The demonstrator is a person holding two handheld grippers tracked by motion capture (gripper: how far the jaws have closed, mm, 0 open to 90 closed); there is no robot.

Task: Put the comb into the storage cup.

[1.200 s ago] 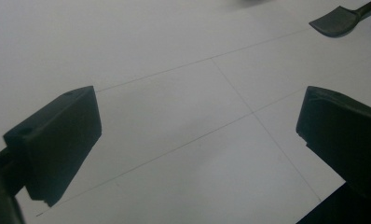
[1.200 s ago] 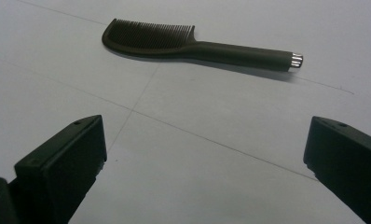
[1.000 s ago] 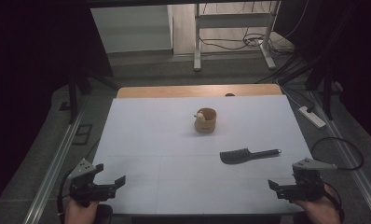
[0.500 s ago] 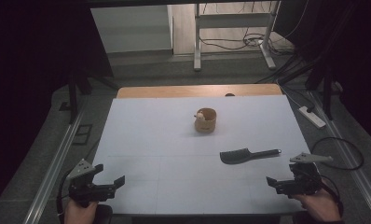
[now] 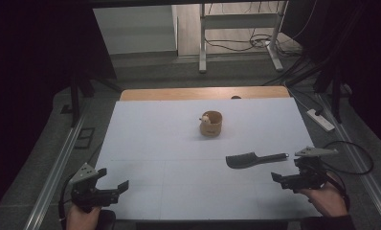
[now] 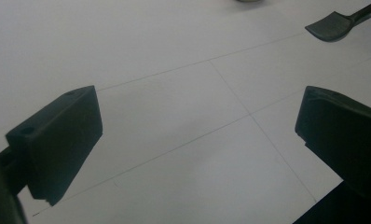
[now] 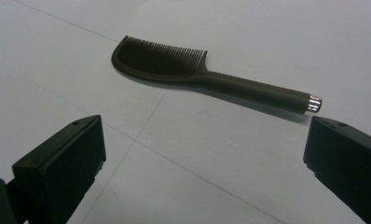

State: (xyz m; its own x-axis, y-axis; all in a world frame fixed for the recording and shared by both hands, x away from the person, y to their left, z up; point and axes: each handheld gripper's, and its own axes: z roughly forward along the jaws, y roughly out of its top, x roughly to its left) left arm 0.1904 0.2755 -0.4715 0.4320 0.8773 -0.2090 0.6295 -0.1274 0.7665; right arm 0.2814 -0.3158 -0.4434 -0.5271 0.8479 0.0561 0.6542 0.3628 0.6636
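Since a second ago the right gripper has crept forward and inward from the table's near right corner toward the comb, while the left gripper has stayed put at the near left corner. The comb lies flat on the white table, right of the middle and toward the near edge, just ahead of the right gripper. Its long axis runs roughly parallel to the near edge: the toothed head points toward the table's middle, the handle with its silver cap toward the right edge. Both grippers are spread wide and hold nothing. The right one is clearly nearer; the left is well apart from it. I judge the handle the natural place to grasp, with the jaws set across it. A small wooden cup stands farther back, near the middle.
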